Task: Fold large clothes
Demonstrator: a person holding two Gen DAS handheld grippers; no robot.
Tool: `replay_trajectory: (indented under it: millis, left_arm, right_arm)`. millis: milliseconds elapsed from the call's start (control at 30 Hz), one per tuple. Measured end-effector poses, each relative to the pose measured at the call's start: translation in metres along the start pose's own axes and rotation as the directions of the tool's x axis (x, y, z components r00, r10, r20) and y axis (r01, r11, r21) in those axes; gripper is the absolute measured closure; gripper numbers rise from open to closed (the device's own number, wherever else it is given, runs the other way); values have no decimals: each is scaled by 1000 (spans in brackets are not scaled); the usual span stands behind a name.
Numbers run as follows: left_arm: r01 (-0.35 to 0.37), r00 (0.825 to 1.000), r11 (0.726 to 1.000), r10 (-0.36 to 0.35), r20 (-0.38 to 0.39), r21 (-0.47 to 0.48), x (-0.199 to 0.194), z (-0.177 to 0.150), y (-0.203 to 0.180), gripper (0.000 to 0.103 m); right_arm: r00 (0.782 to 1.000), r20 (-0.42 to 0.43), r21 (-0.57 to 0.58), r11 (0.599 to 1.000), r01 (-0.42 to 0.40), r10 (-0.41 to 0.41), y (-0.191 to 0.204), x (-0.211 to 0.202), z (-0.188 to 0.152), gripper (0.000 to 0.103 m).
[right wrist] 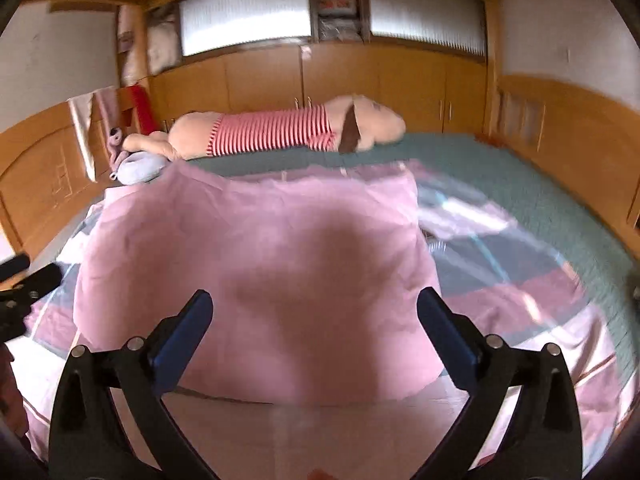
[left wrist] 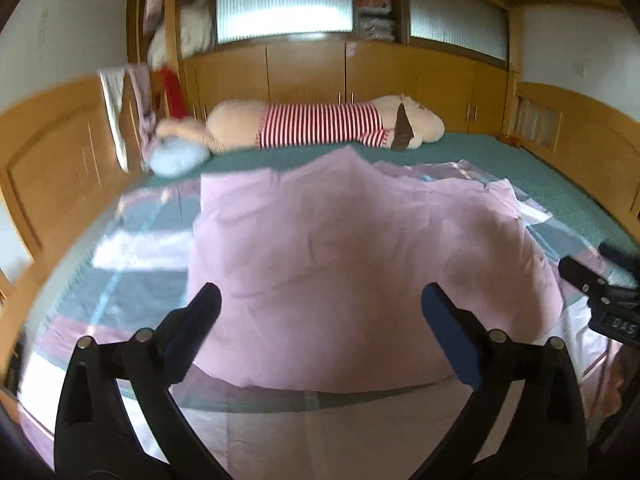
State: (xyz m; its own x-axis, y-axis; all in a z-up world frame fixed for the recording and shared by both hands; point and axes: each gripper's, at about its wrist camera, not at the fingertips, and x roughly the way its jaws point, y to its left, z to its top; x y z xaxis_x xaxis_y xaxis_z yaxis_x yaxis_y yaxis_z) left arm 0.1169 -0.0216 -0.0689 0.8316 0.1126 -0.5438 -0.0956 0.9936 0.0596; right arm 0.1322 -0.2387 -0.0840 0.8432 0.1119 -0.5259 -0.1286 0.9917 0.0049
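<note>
Bedroom, wood cabinets (left wrist: 304, 72) along the far wall, a long striped plush toy (left wrist: 320, 126) lying across the far side of the bed (left wrist: 500, 160).

Left to right: wooden bed frame panel (left wrist: 52, 152) on the left, a patchwork quilt (left wrist: 132, 248) spread over the bed, then the pink cloth (left wrist: 352, 260) lying on the quilt in the middle. It looks folded at least once, near edge doubled and rounded, far edge rumpled. I judge the fold part done; smoothing and another fold probably remain.

My left tongs (left wrist: 320, 332) stand wide apart, nothing between them, above the cloth's near edge. My right tongs (right wrist: 316, 336) likewise spread and empty.

Room: quilt lies bare on both sides of the cloth; the toy and a pale blue cushion (left wrist: 178, 158) sit well beyond the far edge.
</note>
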Motion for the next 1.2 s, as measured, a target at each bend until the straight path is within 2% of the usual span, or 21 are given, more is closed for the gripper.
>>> replay_trajectory:
  millis: [100, 267, 500, 933, 1200]
  left_arm:
    - [-4, 1000, 1000, 4, 26, 24, -9, 1, -10, 2]
    - [29, 999, 1000, -30, 27, 2, -15, 1, -17, 2]
    - [-18, 997, 998, 13, 81, 55, -25, -4, -39, 2]
    - [20, 998, 999, -22, 52, 42, -26, -6, -38, 2]
    - [19, 999, 999, -21, 40, 37, -25, -6, -35, 2]
  right_arm:
    - [997, 72, -36, 999, 17, -15, 12, -23, 3, 1]
    - [990, 139, -41, 999, 22, -16, 10, -42, -1, 1]
    - [993, 120, -38, 999, 0, 5, 11, -44, -6, 1]
    - [995, 101, -31, 999, -10, 13, 13, -40, -6, 1]
    - [995, 96, -29, 1000, -9, 12, 15, -40, -6, 1]
